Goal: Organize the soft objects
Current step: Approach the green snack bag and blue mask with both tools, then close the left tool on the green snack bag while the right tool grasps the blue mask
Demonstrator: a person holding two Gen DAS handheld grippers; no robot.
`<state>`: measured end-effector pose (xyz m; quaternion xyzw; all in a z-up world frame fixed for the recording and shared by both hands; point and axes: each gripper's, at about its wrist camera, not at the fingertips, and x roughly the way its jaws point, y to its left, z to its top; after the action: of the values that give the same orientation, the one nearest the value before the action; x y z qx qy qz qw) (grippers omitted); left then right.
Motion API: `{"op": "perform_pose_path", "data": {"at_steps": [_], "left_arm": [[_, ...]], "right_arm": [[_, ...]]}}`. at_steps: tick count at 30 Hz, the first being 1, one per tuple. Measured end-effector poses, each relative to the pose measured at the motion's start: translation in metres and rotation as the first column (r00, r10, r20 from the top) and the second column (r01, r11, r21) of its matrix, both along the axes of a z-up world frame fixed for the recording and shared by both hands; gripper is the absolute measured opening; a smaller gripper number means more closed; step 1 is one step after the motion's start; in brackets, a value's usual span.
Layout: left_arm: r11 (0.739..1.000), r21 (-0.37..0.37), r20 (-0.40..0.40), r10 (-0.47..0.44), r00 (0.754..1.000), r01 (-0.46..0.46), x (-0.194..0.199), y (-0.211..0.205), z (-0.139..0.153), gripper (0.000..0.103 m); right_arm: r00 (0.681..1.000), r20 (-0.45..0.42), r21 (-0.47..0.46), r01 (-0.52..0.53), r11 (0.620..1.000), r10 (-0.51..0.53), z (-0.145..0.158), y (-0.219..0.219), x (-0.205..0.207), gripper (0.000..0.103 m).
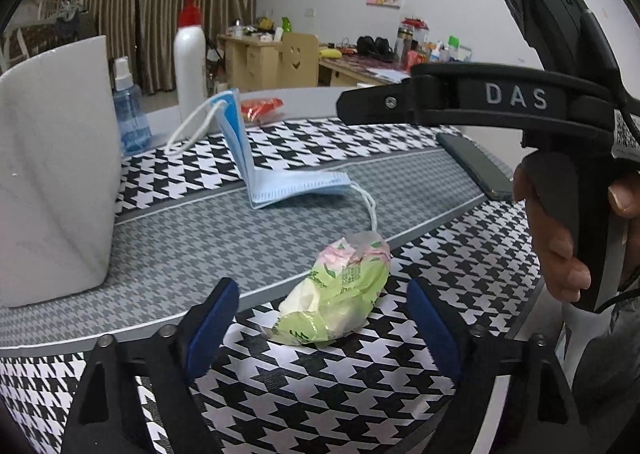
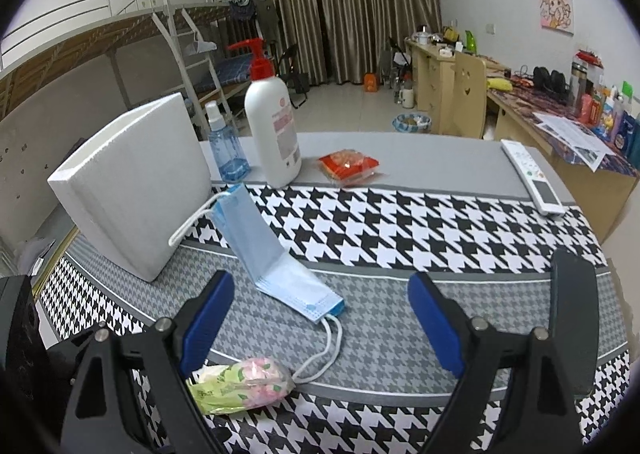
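The left gripper (image 1: 322,328) is open, its 2 blue pads either side of the tissue pack (image 1: 340,290) at 12 o'clock but not pressing it. To grip well, I would go lower until the pads bracket the pack's middle, then close gently, since the crinkled wrap will squash and could slip. The right gripper (image 2: 320,322) is open too and empty, with the mask (image 2: 276,262) at 11 o'clock. The mask's ear loop (image 2: 324,354) touches the pack, so lift slowly to avoid dragging it. The white box (image 1: 52,174) stands farther off at 10 o'clock, probably the destination.
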<state>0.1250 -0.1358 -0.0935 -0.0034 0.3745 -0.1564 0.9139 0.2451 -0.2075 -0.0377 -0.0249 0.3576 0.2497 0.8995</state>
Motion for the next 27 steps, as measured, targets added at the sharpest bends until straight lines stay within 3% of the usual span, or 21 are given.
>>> {"op": "perform_pose_path", "data": {"at_steps": [8, 12, 16, 21, 27], "left_arm": [[0.999, 0.018, -0.027, -0.03, 0.999, 0.031, 0.003, -0.007, -0.007, 0.078], [0.999, 0.016, -0.043, -0.036, 0.998, 0.037, 0.006, -0.006, -0.01, 0.069], [0.999, 0.008, -0.058, -0.043, 0.997, 0.044, 0.009, -0.006, -0.01, 0.067], [0.998, 0.012, -0.083, -0.055, 0.995, 0.056, 0.015, -0.01, -0.014, 0.053], [0.998, 0.01, -0.094, -0.056, 0.994, 0.057, 0.018, -0.01, -0.015, 0.049]], "right_arm": [[0.999, -0.033, -0.021, -0.018, 1.0, 0.017, -0.013, 0.008, 0.008, 0.091], [0.998, -0.049, -0.032, -0.028, 0.999, 0.026, -0.021, 0.012, 0.011, 0.091], [0.998, -0.056, -0.04, -0.037, 0.999, 0.034, -0.024, 0.015, 0.013, 0.091], [0.997, -0.065, -0.047, -0.043, 0.998, 0.04, -0.027, 0.016, 0.015, 0.091], [0.996, -0.073, -0.048, -0.055, 0.997, 0.051, -0.03, 0.019, 0.018, 0.091]]}}
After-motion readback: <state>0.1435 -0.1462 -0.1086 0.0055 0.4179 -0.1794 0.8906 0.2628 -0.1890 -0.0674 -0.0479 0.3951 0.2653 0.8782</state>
